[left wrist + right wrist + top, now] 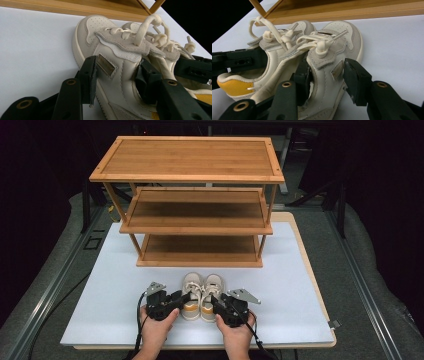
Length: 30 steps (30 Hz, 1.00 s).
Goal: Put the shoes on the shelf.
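Observation:
Two small cream shoes with yellow heels stand side by side, toes toward the rack: the left shoe and the right shoe. My left gripper clamps the left shoe's outer side, one jaw against the metal tag, the other inside the opening. My right gripper holds the right shoe the same way, mirrored. Both shoes rest on the white board. The laces are tied in loose knots.
A three-tier bamboo shoe rack stands just beyond the shoes, its bottom shelf open toward me. The white board reaches wide on both sides. Grey padding and metal rails border the table, and a cable trails from each gripper.

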{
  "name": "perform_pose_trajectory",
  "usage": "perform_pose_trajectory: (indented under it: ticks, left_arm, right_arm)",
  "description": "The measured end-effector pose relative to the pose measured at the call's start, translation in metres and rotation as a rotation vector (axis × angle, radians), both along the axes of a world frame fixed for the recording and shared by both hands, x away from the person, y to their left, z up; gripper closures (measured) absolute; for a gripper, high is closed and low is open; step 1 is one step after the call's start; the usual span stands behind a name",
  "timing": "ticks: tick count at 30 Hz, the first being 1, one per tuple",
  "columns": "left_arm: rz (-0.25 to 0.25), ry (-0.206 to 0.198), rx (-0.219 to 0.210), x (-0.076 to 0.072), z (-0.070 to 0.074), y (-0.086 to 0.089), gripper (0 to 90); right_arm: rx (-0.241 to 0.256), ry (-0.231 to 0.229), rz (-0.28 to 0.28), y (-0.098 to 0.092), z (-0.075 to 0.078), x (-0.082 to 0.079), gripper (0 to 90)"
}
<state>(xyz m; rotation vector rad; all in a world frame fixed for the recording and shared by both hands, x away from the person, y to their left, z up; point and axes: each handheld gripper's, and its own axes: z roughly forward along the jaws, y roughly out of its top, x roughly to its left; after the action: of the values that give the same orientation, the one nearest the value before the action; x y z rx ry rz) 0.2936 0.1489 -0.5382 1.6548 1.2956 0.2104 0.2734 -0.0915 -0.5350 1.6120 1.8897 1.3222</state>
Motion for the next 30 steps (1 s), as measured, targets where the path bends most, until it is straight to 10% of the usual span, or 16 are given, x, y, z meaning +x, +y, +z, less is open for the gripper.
perform_pose_trajectory:
  ticks: [30]
  left_arm:
    - [0.036,0.015,-0.027,-0.0041,0.0002,-0.0030,58.2]
  right_arm:
    - [0.055,-0.028,-0.035,0.0002,-0.0035,-0.0027,62.8]
